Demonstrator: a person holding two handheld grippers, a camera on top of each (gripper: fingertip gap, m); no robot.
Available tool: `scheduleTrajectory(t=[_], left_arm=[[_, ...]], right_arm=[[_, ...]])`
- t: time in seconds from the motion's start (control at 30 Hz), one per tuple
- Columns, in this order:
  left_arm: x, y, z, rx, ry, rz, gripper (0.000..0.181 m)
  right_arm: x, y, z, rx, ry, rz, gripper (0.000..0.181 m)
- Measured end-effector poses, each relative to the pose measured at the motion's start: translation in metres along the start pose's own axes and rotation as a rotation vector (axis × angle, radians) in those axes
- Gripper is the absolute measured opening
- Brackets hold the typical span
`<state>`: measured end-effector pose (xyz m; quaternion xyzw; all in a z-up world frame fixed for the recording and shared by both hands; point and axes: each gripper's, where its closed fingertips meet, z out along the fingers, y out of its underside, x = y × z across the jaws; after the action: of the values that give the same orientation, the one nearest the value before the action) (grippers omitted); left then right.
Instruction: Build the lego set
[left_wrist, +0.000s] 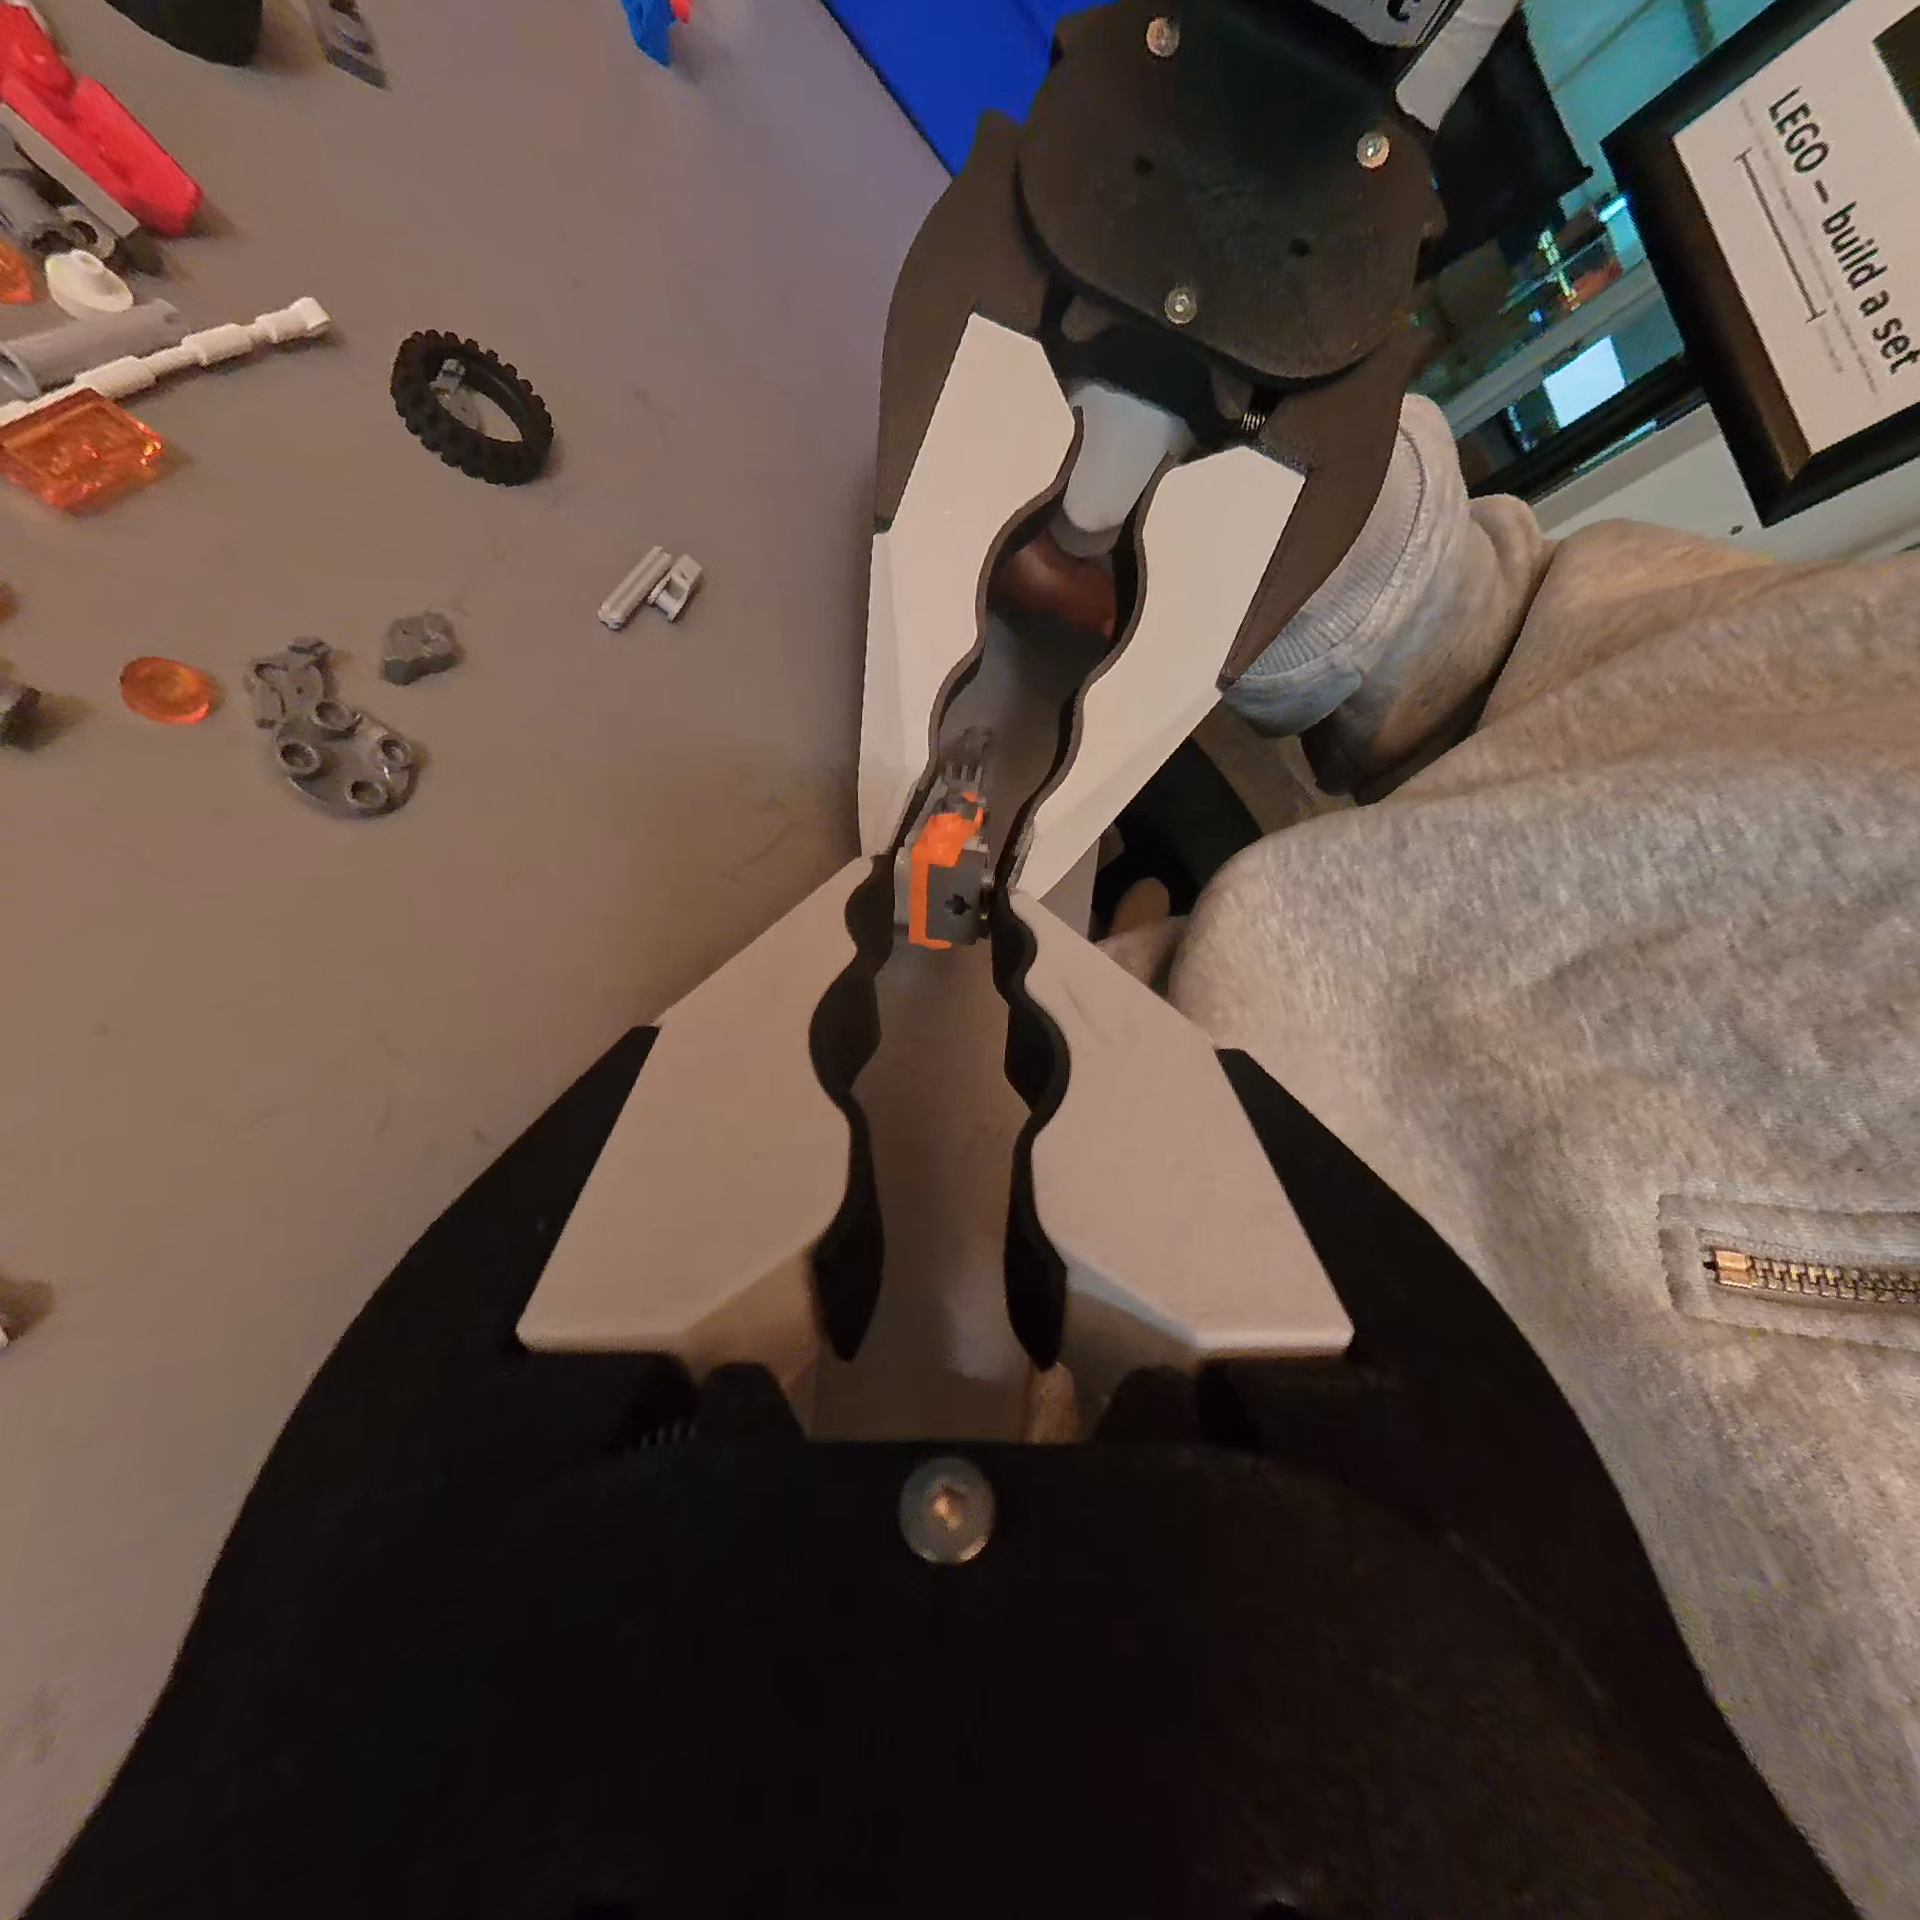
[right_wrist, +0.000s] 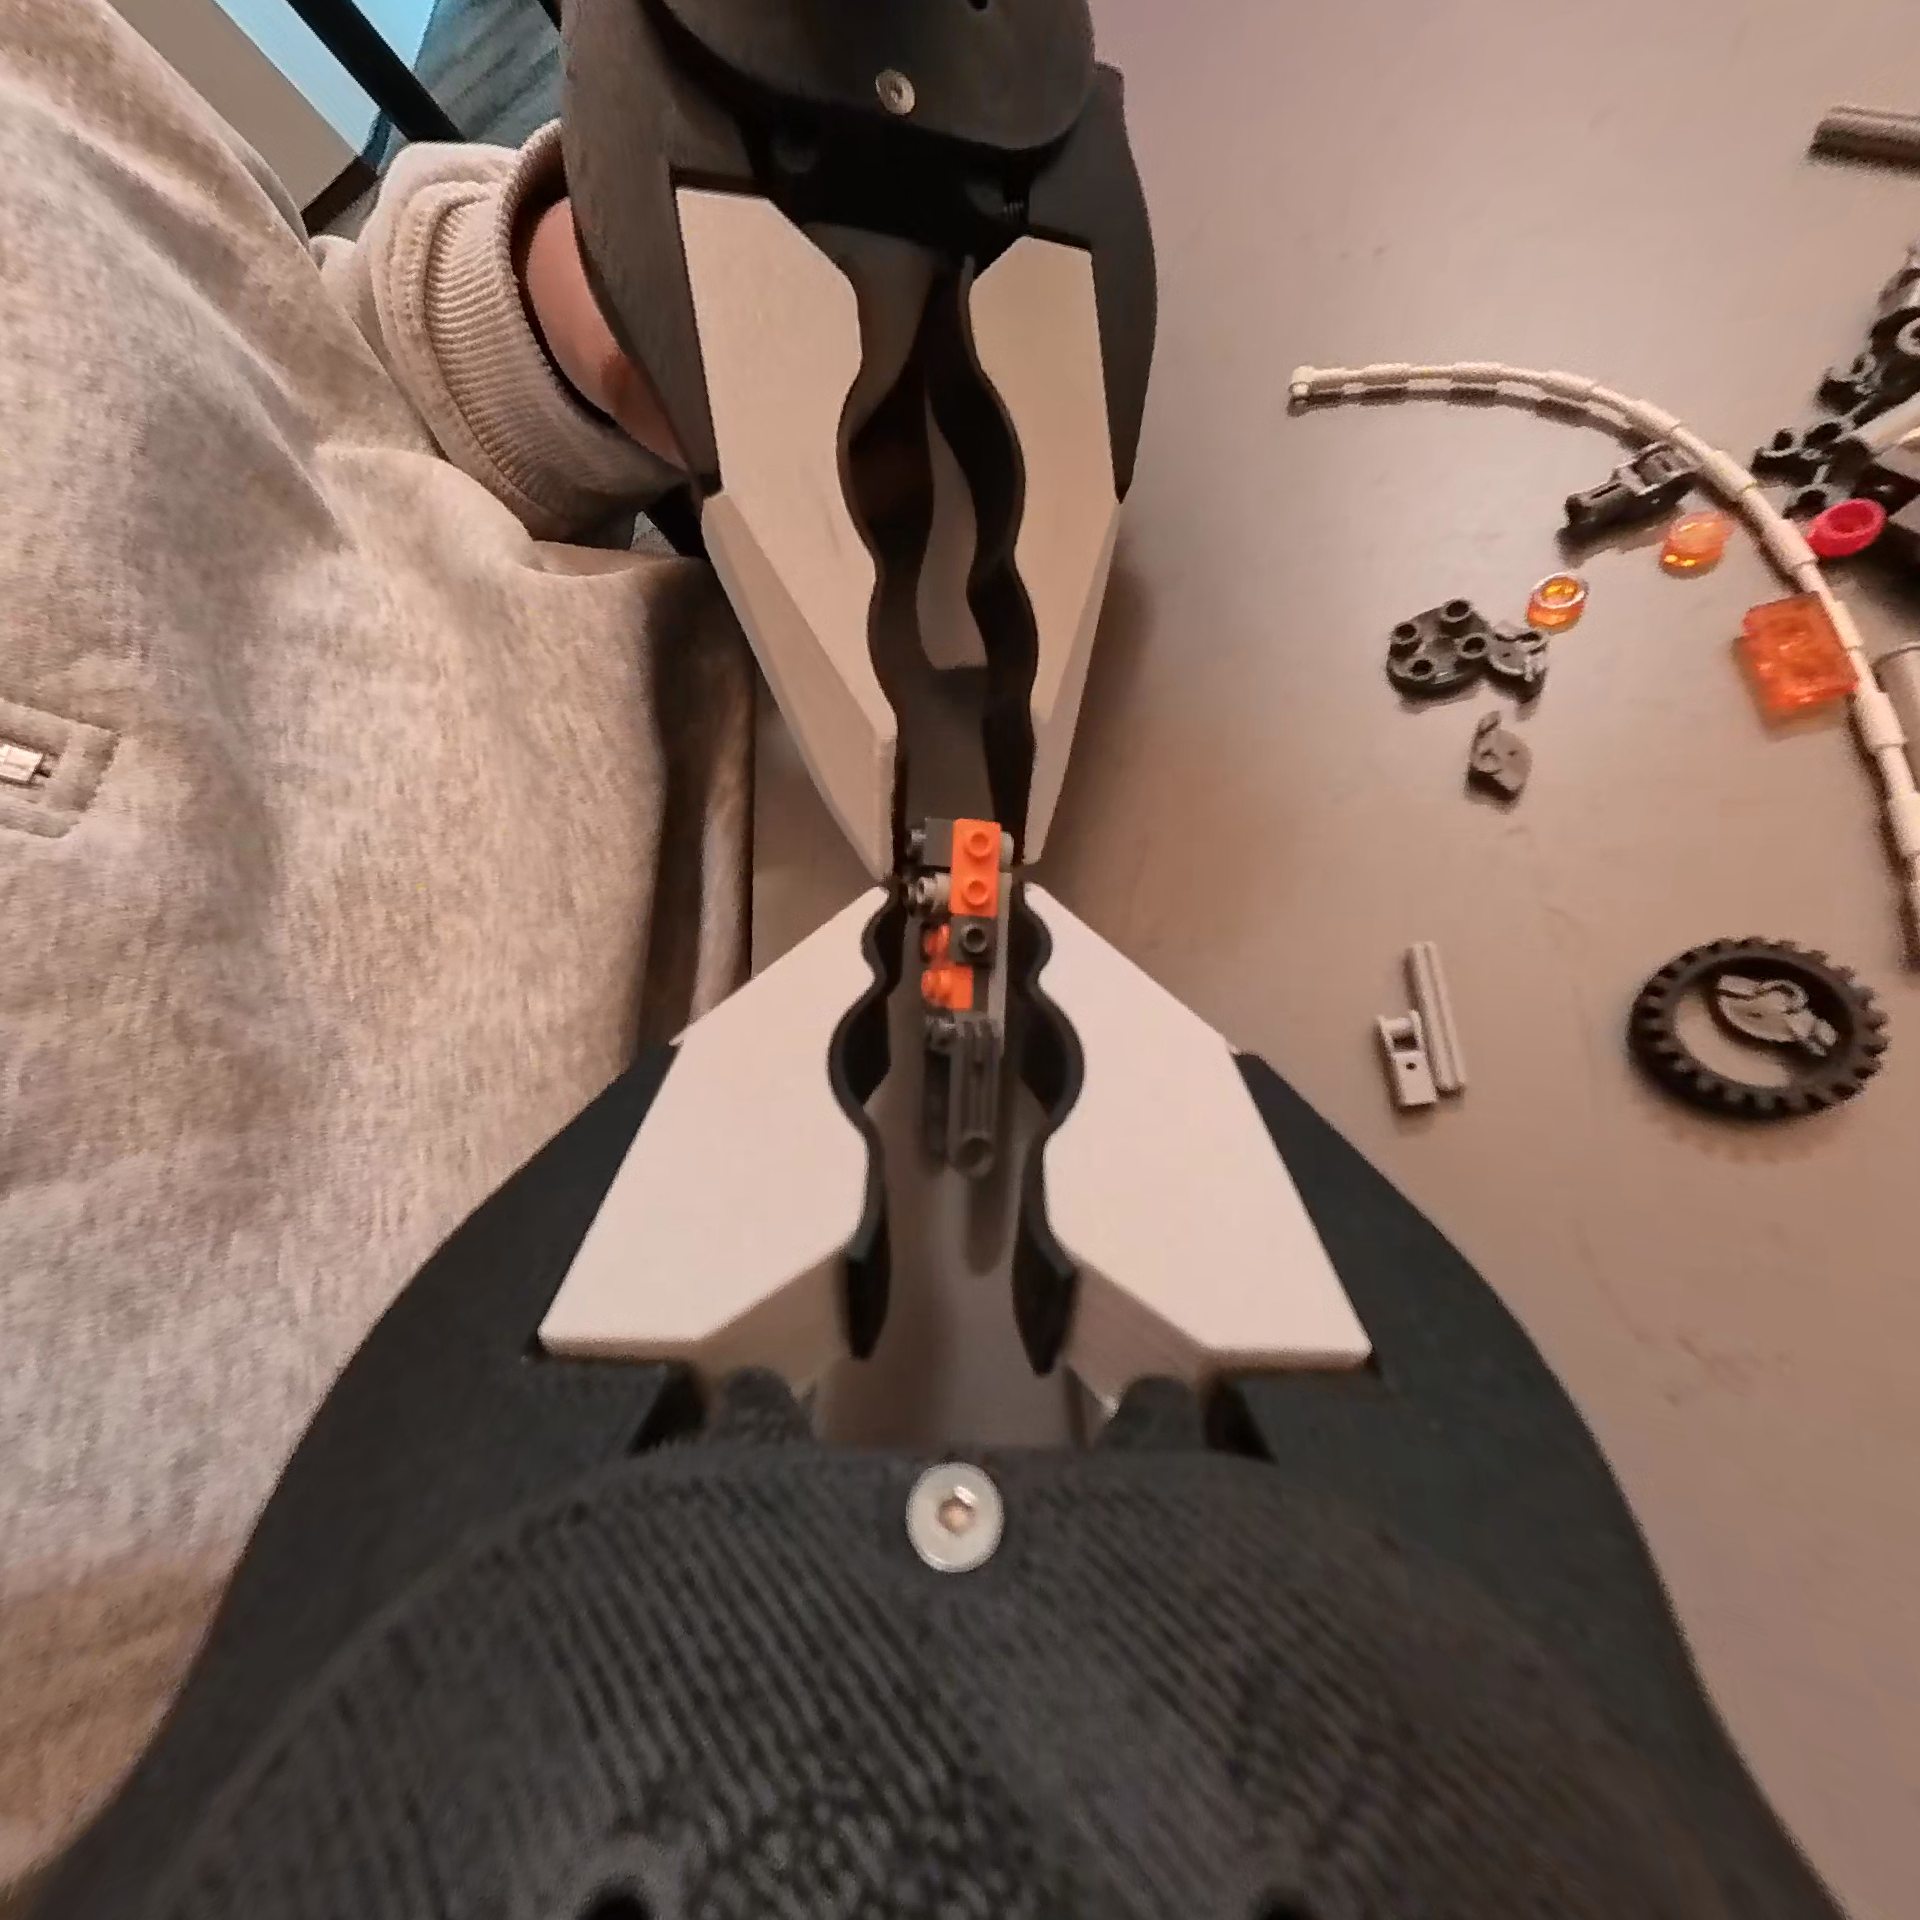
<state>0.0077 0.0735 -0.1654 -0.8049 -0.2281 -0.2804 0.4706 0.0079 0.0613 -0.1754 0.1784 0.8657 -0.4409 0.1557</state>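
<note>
A small orange and dark grey lego assembly (left_wrist: 943, 885) is held in the air between my two grippers, which meet tip to tip. My left gripper (left_wrist: 943, 912) is shut on its orange end. My right gripper (right_wrist: 956, 912) is shut on the same assembly (right_wrist: 961, 935), whose dark grey arm runs back between the right fingers. In the left wrist view the right gripper (left_wrist: 951, 831) comes in from above. In the right wrist view the left gripper (right_wrist: 958, 857) comes in from above. Both are held over the table edge, close to the person's grey sweatshirt (left_wrist: 1558, 1039).
Loose parts lie on the grey table (left_wrist: 623, 260): a black tyre (left_wrist: 471, 407), a grey round plate with holes (left_wrist: 332, 743), a light grey piece (left_wrist: 649, 587), orange clear tiles (left_wrist: 78, 447), a white hose (right_wrist: 1558, 405), red pieces (left_wrist: 94, 156). A framed sign (left_wrist: 1808, 260) stands beyond the table. The grippers are tip to tip, or close to it. The light grey piece (left_wrist: 649, 587) is about 7 cm from my right fingertips. Seen from the right wrist view (right_wrist: 1431, 1045) as well.
</note>
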Motion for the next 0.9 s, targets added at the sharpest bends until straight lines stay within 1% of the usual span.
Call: scheduleTrajectory(t=[0.27, 0.5, 0.53, 0.6, 0.63, 0.7, 0.77, 0.83, 0.9], left_arm=[[-0.001, 0.004, 0.004, -0.035, -0.028, 0.019, 0.016], [-0.002, 0.003, 0.003, -0.027, -0.028, 0.018, 0.016], [-0.003, -0.001, 0.001, 0.000, -0.029, 0.016, 0.017], [-0.001, -0.016, -0.007, 0.099, 0.012, -0.002, 0.018], [0.002, -0.023, -0.012, 0.156, 0.051, -0.020, 0.024], [0.001, -0.033, -0.020, 0.232, 0.092, -0.063, 0.034], [0.002, -0.037, -0.022, 0.262, 0.111, -0.066, 0.038], [0.006, -0.040, -0.022, 0.284, 0.123, -0.052, 0.038], [0.012, -0.043, -0.020, 0.303, 0.165, -0.052, 0.039]], right_arm=[[0.000, 0.005, 0.001, -0.029, -0.003, 0.021, 0.015], [0.002, 0.003, 0.001, -0.001, 0.018, 0.037, 0.015], [0.004, -0.001, -0.001, 0.030, 0.036, 0.034, 0.015], [0.007, -0.015, -0.011, 0.141, 0.063, 0.044, 0.017], [0.009, -0.025, -0.019, 0.218, 0.072, 0.056, 0.017], [0.010, -0.044, -0.037, 0.378, 0.057, 0.100, 0.017], [0.006, -0.057, -0.049, 0.508, 0.005, 0.177, 0.017], [0.003, -0.061, -0.048, 0.553, -0.040, 0.252, 0.017], [0.002, -0.057, -0.038, 0.532, -0.030, 0.277, 0.017]])
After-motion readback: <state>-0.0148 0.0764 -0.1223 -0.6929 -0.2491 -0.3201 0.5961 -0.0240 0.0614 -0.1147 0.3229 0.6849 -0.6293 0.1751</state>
